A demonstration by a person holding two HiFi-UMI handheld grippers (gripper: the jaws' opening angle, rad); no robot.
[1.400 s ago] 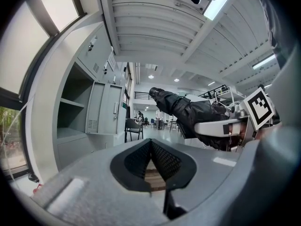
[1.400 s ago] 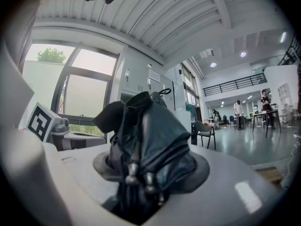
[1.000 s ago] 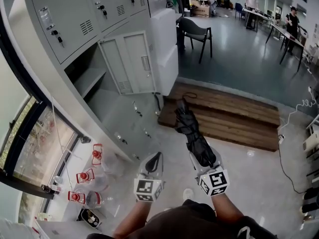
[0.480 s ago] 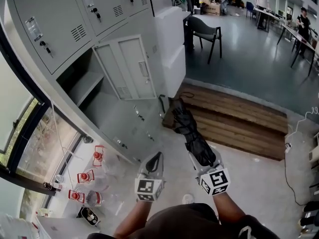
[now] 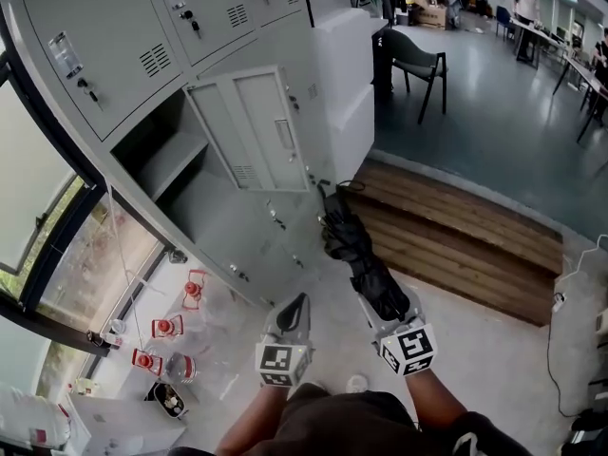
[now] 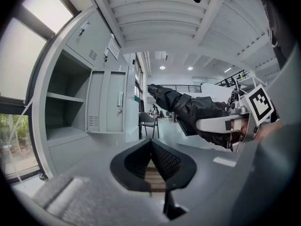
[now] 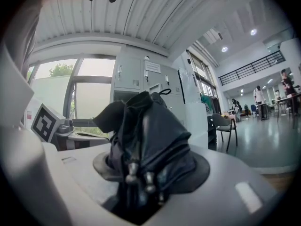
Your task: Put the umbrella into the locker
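You have brought the umbrella (image 5: 353, 250) nearer the open locker (image 5: 171, 164), pinched in your right gripper (image 5: 382, 304); your left gripper (image 5: 296, 304) rides pressed together, empty. This looks like the carry: next, swing the tip left into the compartment.

The umbrella (image 5: 353, 251) lies clamped between the fingers of the right gripper (image 5: 378, 304) and reaches forward, its far end near the foot of the open door (image 5: 258, 126). The left gripper (image 5: 295, 304) sits just left of the right one, its fingers together with nothing between them. Ahead and to the left is the open locker (image 5: 195, 207), with a shelf (image 5: 169, 156) inside and its door swung out to its right. A wooden platform (image 5: 465, 240) lies right of the lockers, behind the umbrella, and a chair (image 5: 423, 63) stands beyond it. A window (image 5: 38, 188) is left of the lockers.
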